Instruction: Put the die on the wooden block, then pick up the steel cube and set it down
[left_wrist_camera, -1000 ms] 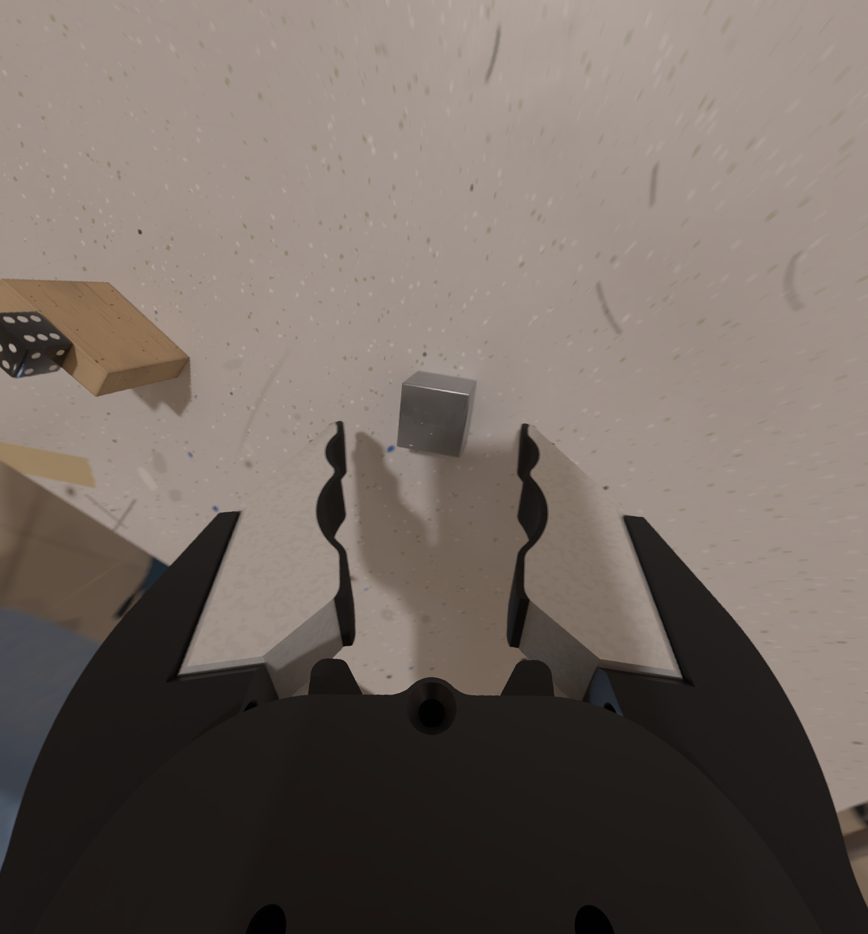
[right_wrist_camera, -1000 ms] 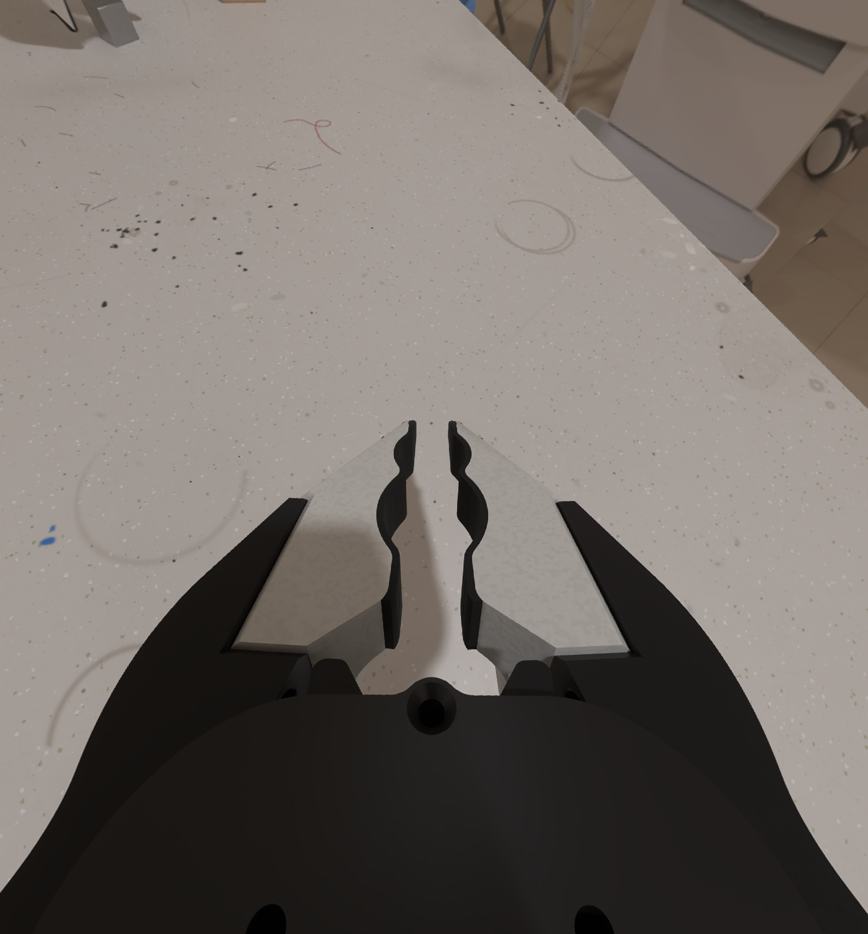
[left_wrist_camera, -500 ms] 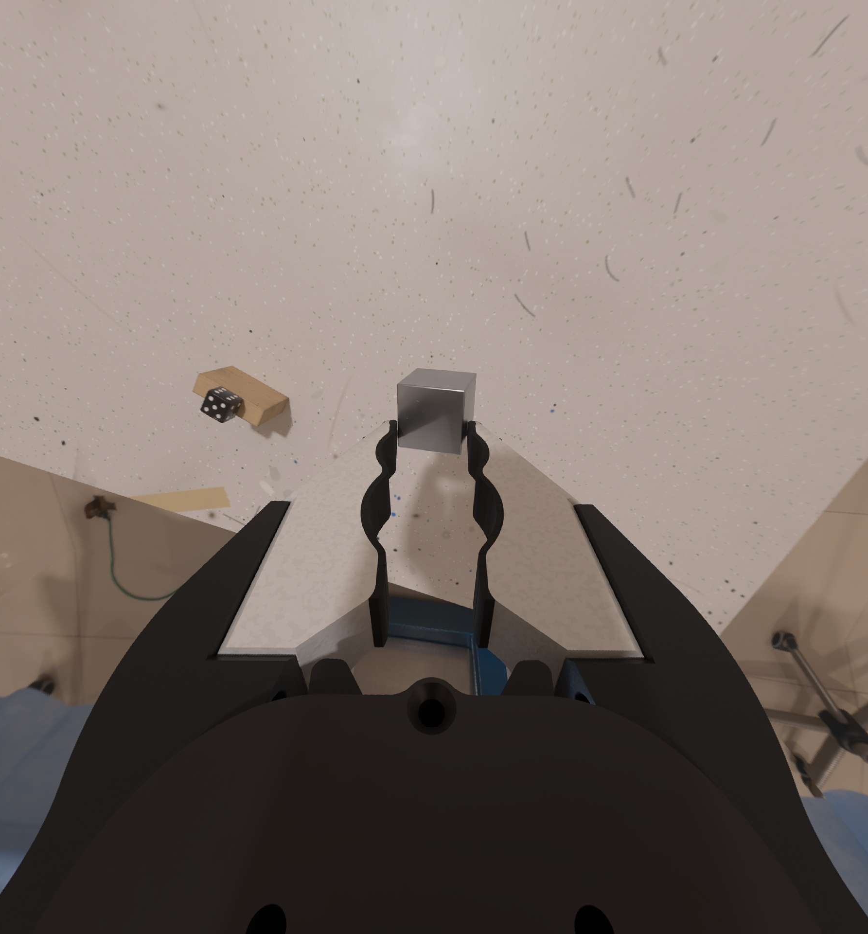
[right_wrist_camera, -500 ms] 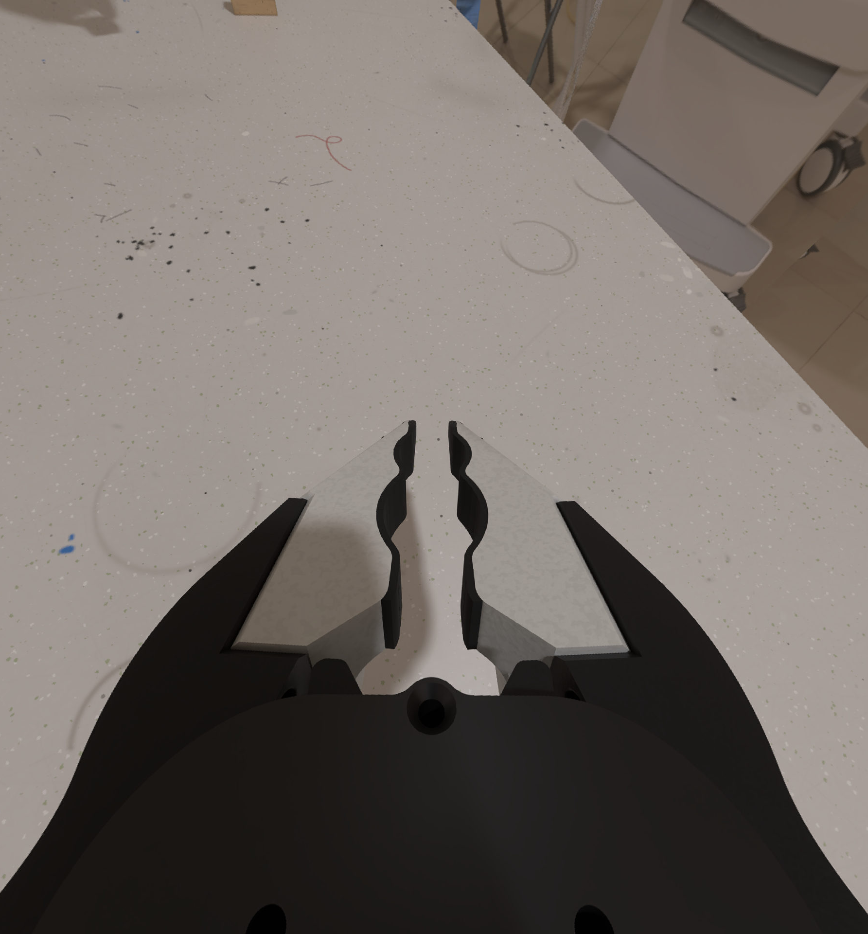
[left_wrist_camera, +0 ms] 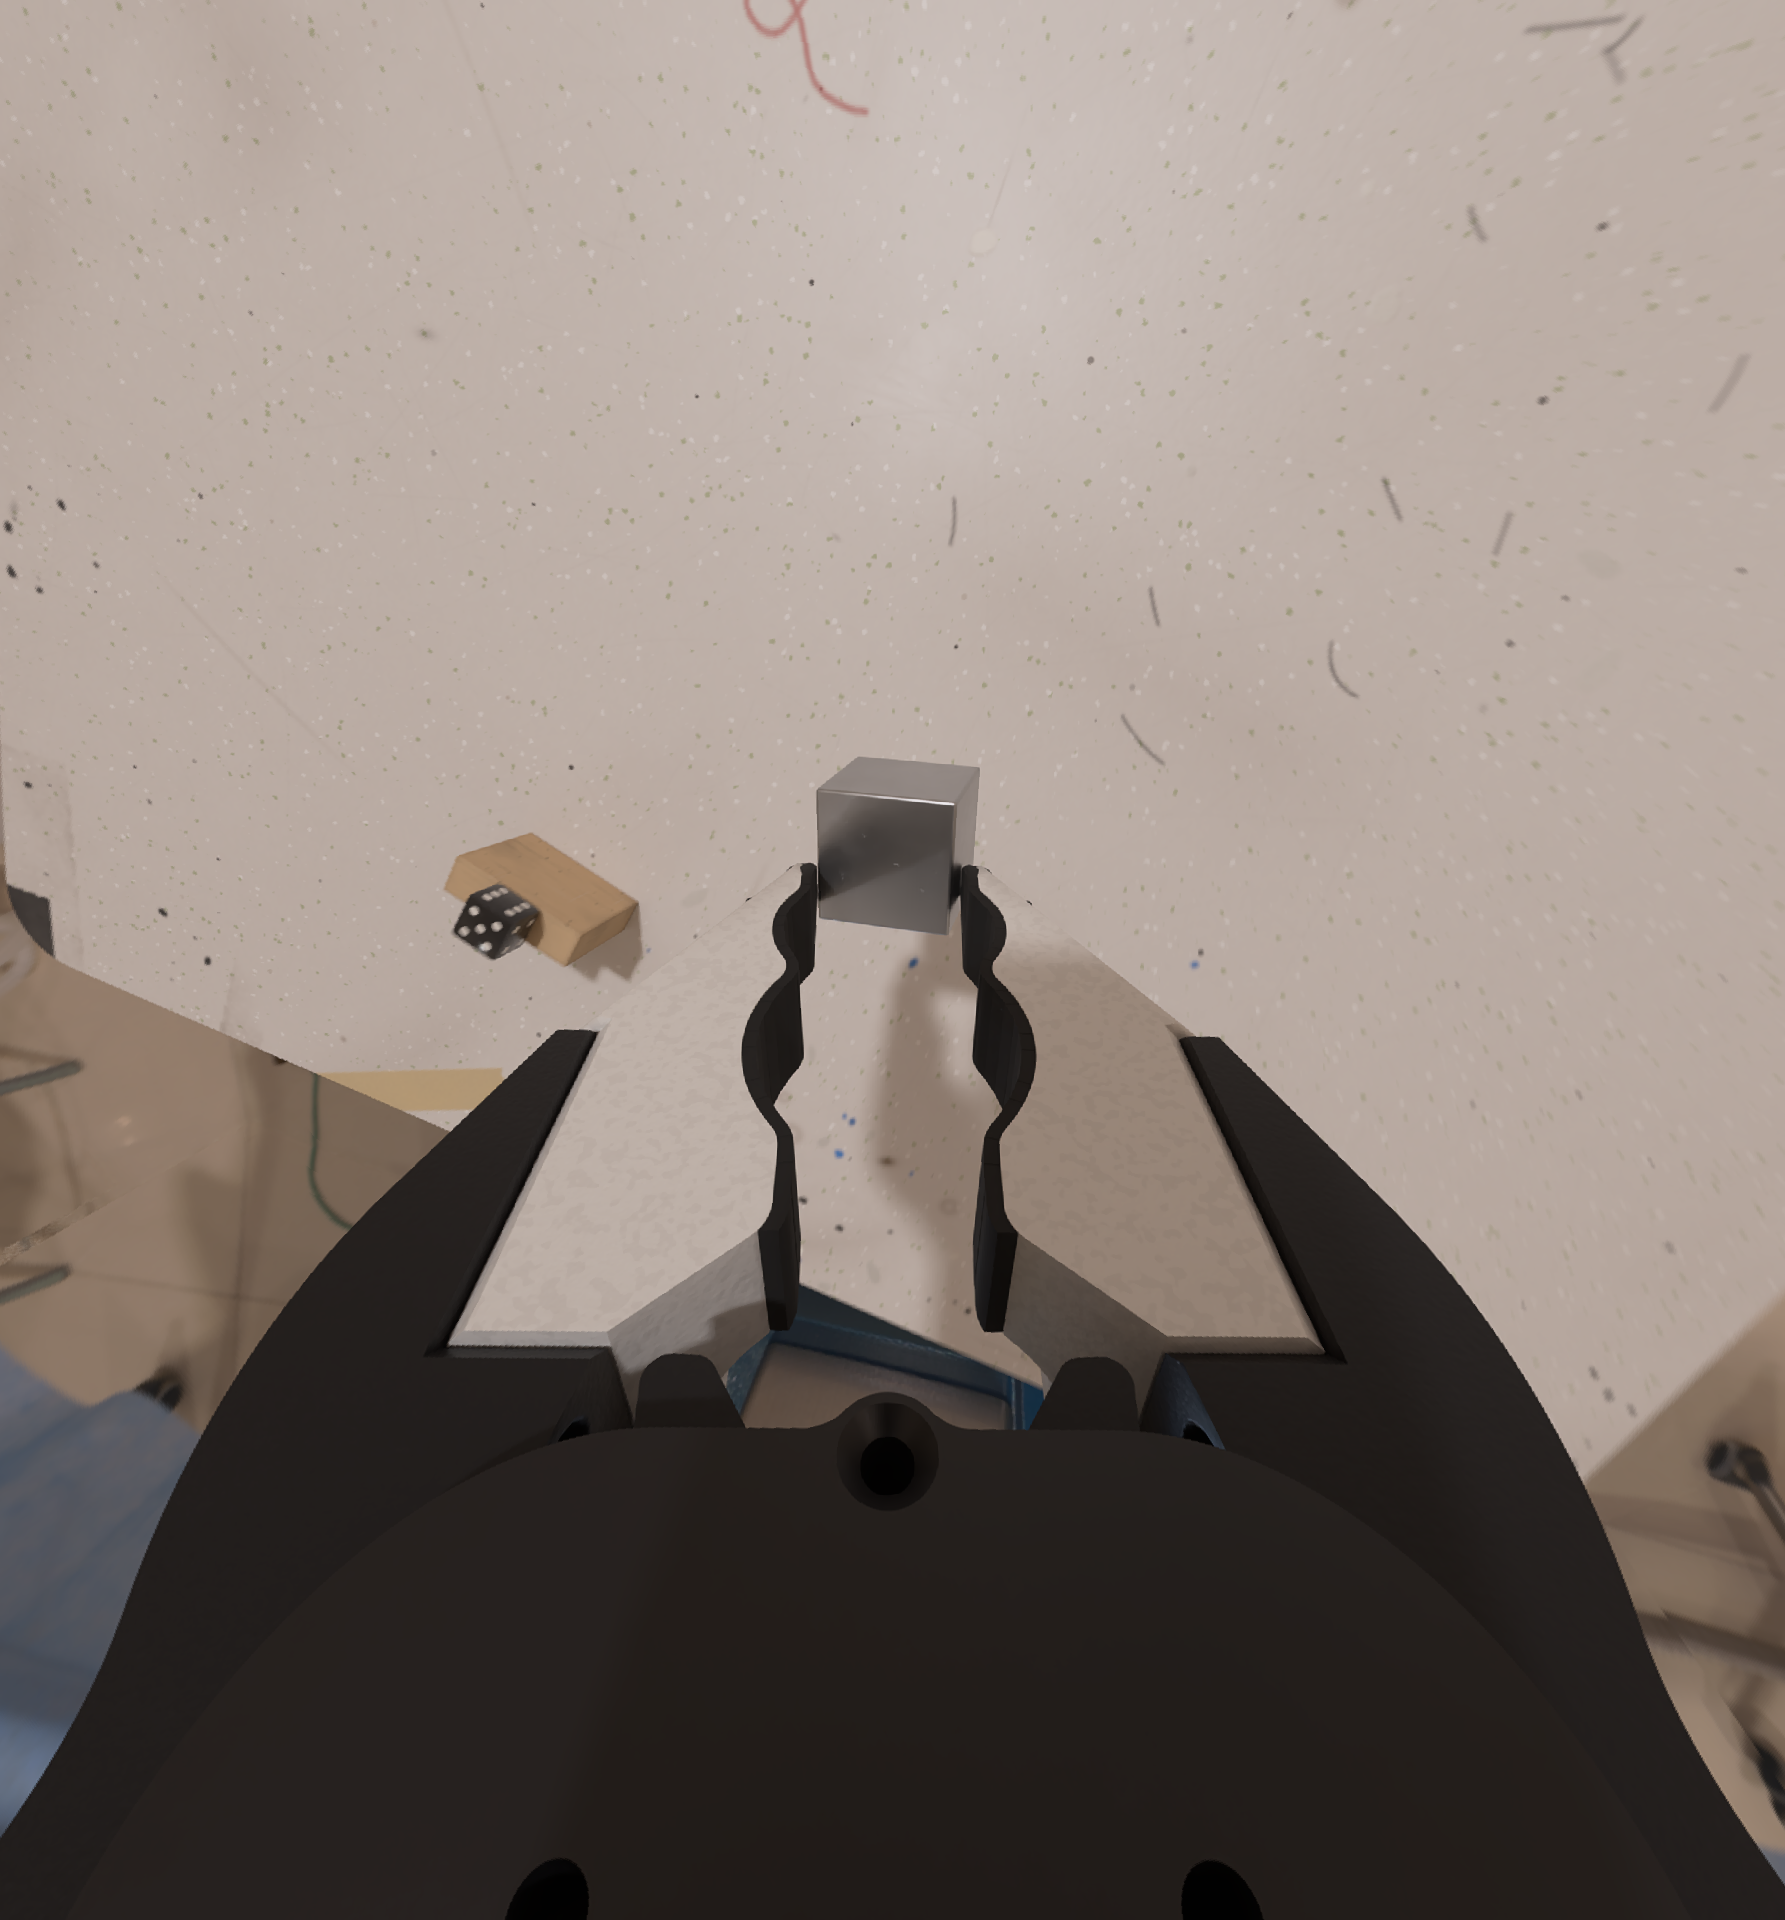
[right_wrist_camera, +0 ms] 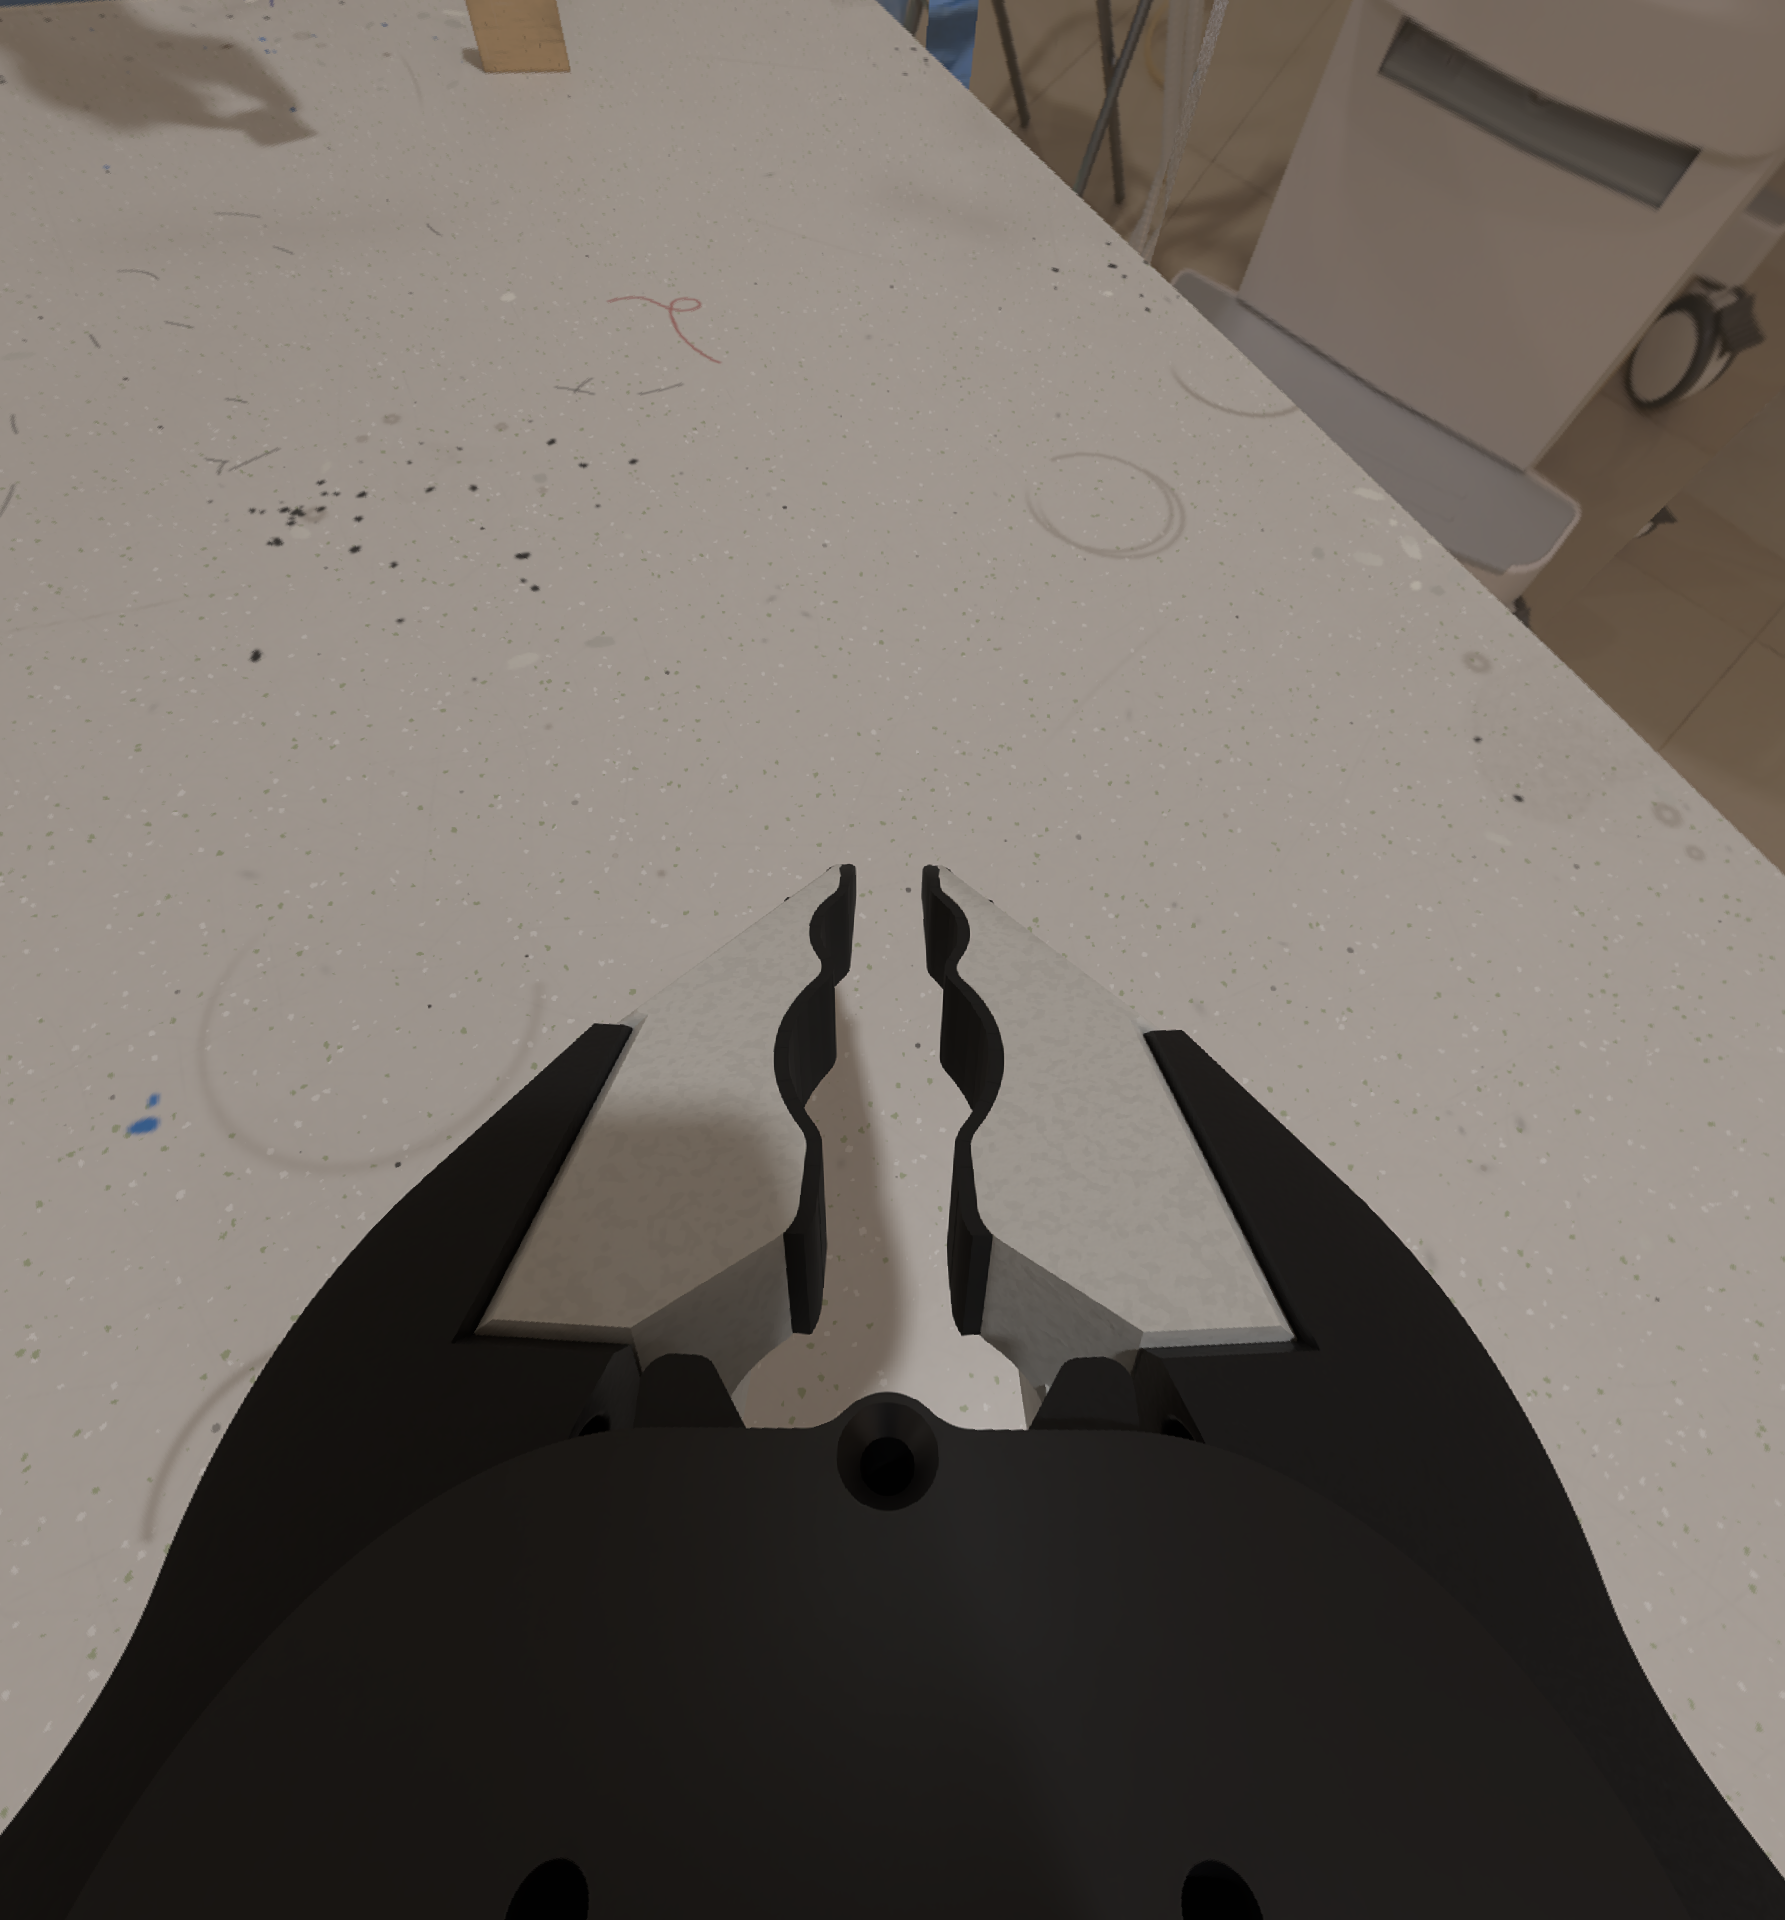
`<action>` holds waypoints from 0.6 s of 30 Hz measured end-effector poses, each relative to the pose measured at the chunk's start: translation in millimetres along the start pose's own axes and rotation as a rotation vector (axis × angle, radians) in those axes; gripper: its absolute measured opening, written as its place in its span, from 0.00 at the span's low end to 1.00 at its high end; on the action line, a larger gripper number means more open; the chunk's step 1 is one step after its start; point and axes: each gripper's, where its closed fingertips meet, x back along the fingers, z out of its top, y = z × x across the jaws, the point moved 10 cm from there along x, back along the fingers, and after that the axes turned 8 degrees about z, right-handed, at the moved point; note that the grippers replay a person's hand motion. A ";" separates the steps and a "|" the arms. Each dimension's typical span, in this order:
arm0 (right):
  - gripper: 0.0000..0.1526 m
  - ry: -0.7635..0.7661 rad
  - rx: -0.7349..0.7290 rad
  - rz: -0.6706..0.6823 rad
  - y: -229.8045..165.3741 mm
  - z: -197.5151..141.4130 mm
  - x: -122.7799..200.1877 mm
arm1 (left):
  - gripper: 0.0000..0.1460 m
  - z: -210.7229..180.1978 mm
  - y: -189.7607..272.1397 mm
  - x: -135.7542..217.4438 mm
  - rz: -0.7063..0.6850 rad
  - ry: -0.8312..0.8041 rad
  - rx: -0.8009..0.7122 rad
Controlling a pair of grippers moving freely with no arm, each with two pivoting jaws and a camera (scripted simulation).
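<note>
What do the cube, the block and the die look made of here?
Cube: likely polished metal, grey with soft streaky reflections. Block: pale unfinished-looking wood, matte, grain too faint to confirm. Die: black with white pips, slightly glossy, perhaps plastic; the look leaves it open.

Speckled table [left_wrist_camera: 971,416], wooden block [left_wrist_camera: 545,896]

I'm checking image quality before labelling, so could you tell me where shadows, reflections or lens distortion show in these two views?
Left wrist view: the steel cube between the left tongs shows a streaky sheen; the wooden block casts a short shadow; the table edges bend from the wide-angle lens. Right wrist view: a soft tongs-shaped shadow lies far up the table, and the right tongs shade their own left finger.
</note>
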 end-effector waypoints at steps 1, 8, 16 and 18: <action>0.08 0.000 -0.004 0.000 0.0 -1.2 -0.3 | 0.19 2.0 9.3 -6.6 0.030 -0.007 0.000; 0.08 -0.008 -0.008 0.009 -1.0 -1.7 -3.7 | 0.19 4.7 66.2 -55.7 0.257 -0.027 0.054; 0.08 -0.015 -0.006 0.034 -2.9 -1.1 -13.9 | 0.22 2.8 99.0 -91.3 0.405 -0.024 0.089; 0.08 -0.012 -0.011 0.039 -2.6 -2.2 -15.7 | 0.23 3.2 100.7 -90.9 0.404 -0.001 0.115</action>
